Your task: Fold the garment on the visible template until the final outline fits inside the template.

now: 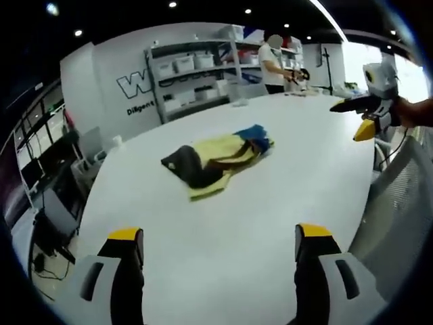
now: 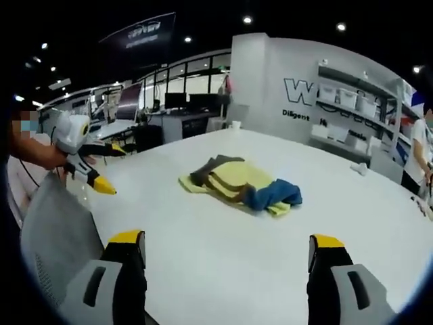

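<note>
Left gripper (image 1: 220,254): its two yellow-tipped jaws stand spread wide at 6 o'clock of the left gripper view, with nothing between them, above bare tabletop.
Garment (image 1: 218,161): one crumpled heap of yellow, dark and blue cloth lies on the white table (image 1: 284,203), well apart from the left gripper at 12 o'clock from its jaws, untouched.
Right gripper (image 2: 226,261): jaws likewise spread apart and empty at 6 o'clock of the right gripper view; the same gripper shows at 2 o'clock in the left gripper view, held in a hand (image 1: 414,112) off the table's edge.
Garment from the right: the heap (image 2: 240,184) lies at 12 o'clock from the right jaws, well apart.
Count: one garment, two grippers, one table.
Template: no outline can be made out on the table.
Shelves (image 1: 196,71): a rack at 11 o'clock behind the table holds several pale bins (image 1: 184,63); their contents cannot be told.
Person (image 1: 274,64): one stands at the far end of the table at 1 o'clock.
</note>
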### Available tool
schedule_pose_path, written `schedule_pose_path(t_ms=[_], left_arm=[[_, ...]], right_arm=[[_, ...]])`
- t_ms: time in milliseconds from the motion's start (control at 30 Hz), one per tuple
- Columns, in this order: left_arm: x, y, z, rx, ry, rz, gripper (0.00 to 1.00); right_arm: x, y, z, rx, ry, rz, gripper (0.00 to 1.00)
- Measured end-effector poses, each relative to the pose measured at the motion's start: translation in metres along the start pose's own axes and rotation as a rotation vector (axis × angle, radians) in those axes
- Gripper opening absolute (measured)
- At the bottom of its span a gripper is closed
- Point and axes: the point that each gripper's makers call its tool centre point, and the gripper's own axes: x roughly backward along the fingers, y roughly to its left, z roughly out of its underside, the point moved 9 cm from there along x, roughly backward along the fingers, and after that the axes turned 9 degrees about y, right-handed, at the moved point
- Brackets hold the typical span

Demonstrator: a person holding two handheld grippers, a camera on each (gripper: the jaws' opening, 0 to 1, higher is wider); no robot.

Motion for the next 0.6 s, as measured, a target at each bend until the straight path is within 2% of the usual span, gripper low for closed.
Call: schedule_pose_path(t_ms=[367, 600], left_arm=[[-0.012, 0.007, -0.006, -0.022, 0.020, 0.002, 0.92], [-0.020, 0.006, -0.003, -0.036, 0.043, 0.008, 0.90]], right_arm=[[-0.010, -0.013, -0.009, 0.104, 0.039, -0.011, 0.99], [-0.020, -0.017, -0.010, 0.121, 0.055, -0.035, 0.99]])
